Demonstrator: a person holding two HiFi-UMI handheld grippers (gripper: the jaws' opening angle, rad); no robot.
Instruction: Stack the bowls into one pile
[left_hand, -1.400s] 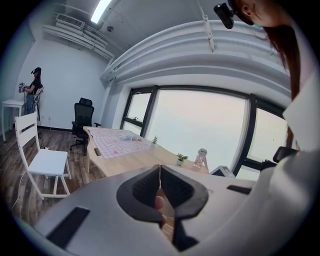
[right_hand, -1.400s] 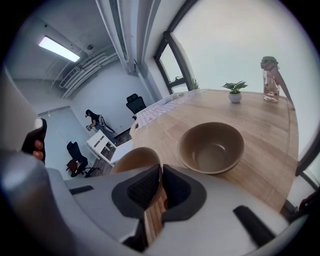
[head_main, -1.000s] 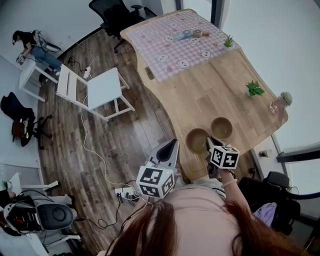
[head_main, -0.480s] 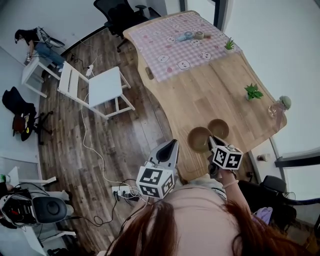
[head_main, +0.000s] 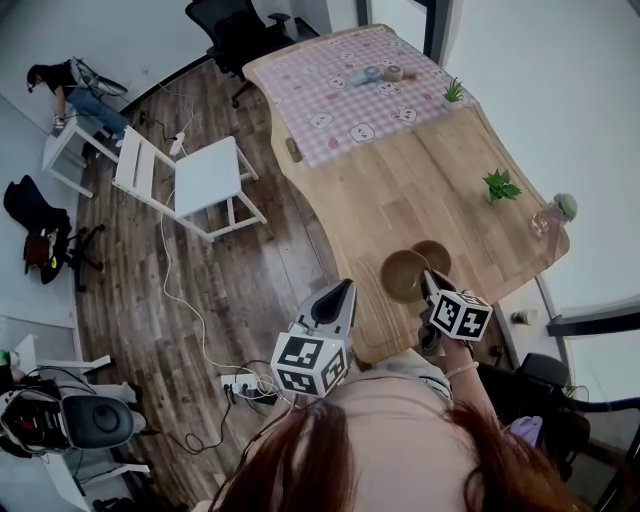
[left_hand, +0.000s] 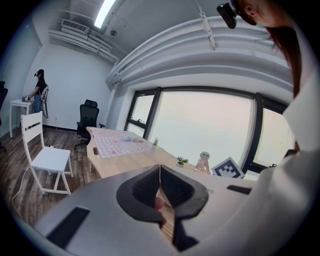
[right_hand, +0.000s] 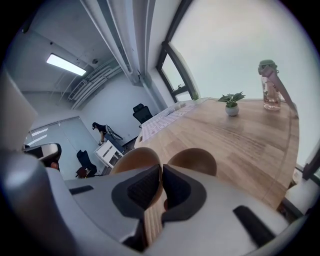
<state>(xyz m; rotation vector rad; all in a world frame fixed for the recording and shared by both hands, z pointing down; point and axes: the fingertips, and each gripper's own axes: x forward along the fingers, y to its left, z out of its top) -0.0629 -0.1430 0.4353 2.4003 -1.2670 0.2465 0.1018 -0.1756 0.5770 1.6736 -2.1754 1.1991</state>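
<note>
**Head view**
- step: stacking is under way, I judge. The R gripper (head_main: 426, 284) is clamped on the rim of the near tan round bowl (head_main: 403, 274). That bowl is just left of the far brown round bowl (head_main: 436, 255) and overlaps its edge in this view. Both are over the pale wood table (head_main: 400, 190).
- how-to: get the near bowl's base clear of the far bowl's rim and centre it over the far bowl. Keep it level, lower it straight, and let go only once it's seated. A clipped rim could shove the far bowl.
- L gripper (head_main: 348, 288): well left of the far bowl, off the table edge, idle.

**R gripper view**
- grip: jaws pinched on the near bowl's thin wall, w/ the far bowl just right of it.
- pose: slanted fwd and down at a shallow angle, toward the far bowl.
- risk: it's a one-sided rim pinch, so the bowl may tip. Go slow.

**L gripper view**
- state: jaws closed together, nothing btwn them.
- pose: nose a bit below level, aimed along the table. The far bowl isn't in sight here.
</note>
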